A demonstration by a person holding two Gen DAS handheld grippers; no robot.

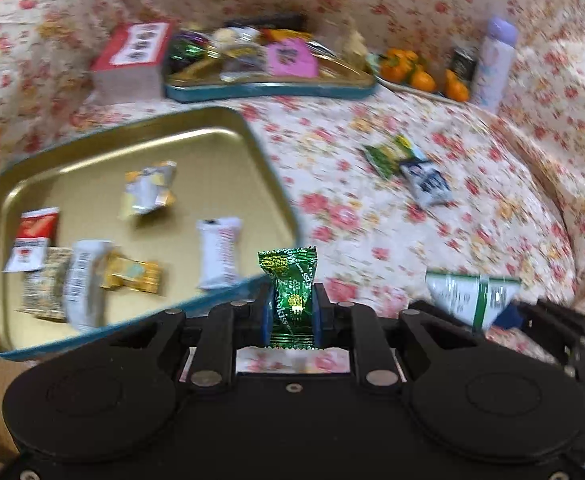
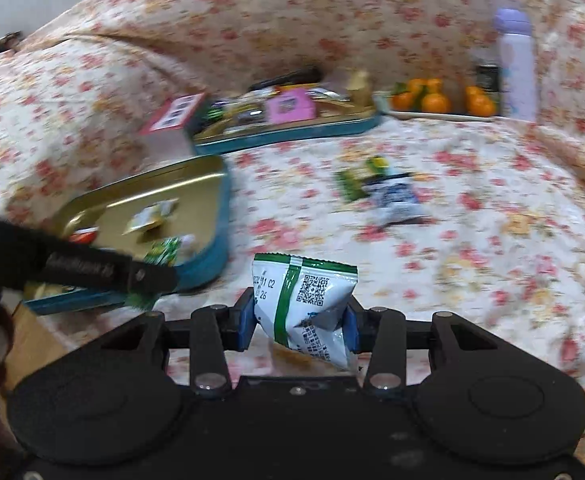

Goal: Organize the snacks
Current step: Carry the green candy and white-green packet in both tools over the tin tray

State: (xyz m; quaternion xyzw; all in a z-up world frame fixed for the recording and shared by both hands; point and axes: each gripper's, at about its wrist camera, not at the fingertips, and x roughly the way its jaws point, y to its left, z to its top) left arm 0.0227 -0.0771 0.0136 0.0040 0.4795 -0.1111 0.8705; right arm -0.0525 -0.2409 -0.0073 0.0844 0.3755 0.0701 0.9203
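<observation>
Both snacks are being carried toward the gold tin tray [image 1: 140,128], so the step in hand looks like the delivery leg of a pick-and-place: things gathered off the floral bedspread [image 1: 472,208] are going into the tray with the ones already lying there.

The left hand-held gripper [image 1: 292,312] is clamping a green foil candy [image 1: 292,288] between its blue pads, hanging just over the tray's near rim. The candy is standing upright in the grip, its long axis running up and down the frame, one crimped end pointing away from the camera toward the tray and the other tucked down between the fingers.

The right hand-held gripper [image 2: 298,320] is squeezing a white-and-green sachet [image 2: 304,304], off to the right of the tray and not yet over it. The sachet is sitting tilted, its green stripe running roughly along its length, top edge pointing up and away, lower corner drooping toward the camera.

Two more packets [image 1: 408,168] are lying together on the bedspread well to the right of the tray; the blur is heavy there, so I am probably, not certainly, reading them as one green and one blue-white.

Next, each gripper is needing a bare patch of tray floor under it, then a low, gentle release.
</observation>
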